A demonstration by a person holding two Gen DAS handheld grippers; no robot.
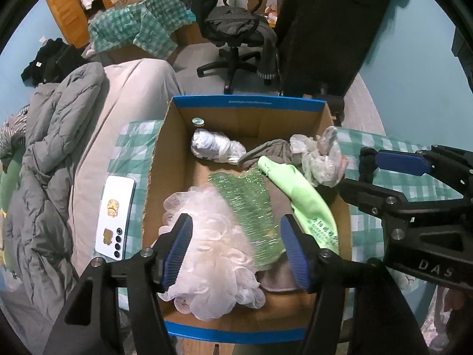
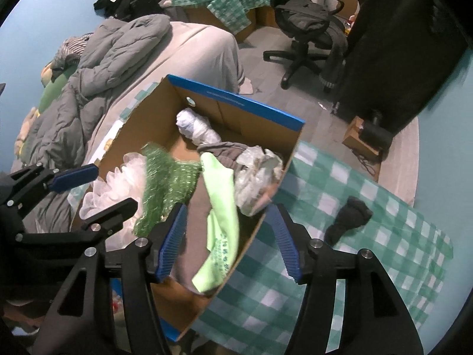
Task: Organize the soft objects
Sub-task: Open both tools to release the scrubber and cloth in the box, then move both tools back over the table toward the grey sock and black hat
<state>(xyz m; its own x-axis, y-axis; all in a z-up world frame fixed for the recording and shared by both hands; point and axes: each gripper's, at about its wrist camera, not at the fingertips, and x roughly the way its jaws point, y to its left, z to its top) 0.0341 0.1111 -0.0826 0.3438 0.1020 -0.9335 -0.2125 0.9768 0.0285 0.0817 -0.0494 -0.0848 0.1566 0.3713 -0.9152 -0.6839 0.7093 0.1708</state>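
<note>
An open cardboard box with blue rims sits on a green checked cloth. Inside lie a white mesh bath sponge, green bubble wrap, a light green cloth, a grey garment, crumpled clear plastic and a white wrapped bundle. My left gripper is open over the sponge and bubble wrap, holding nothing. My right gripper is open and empty above the box's near right wall; it also shows at the right of the left wrist view. A dark sock lies on the cloth right of the box.
A white phone lies left of the box beside a grey padded jacket on the bed. An office chair, a black cabinet and a small brown box stand on the floor beyond.
</note>
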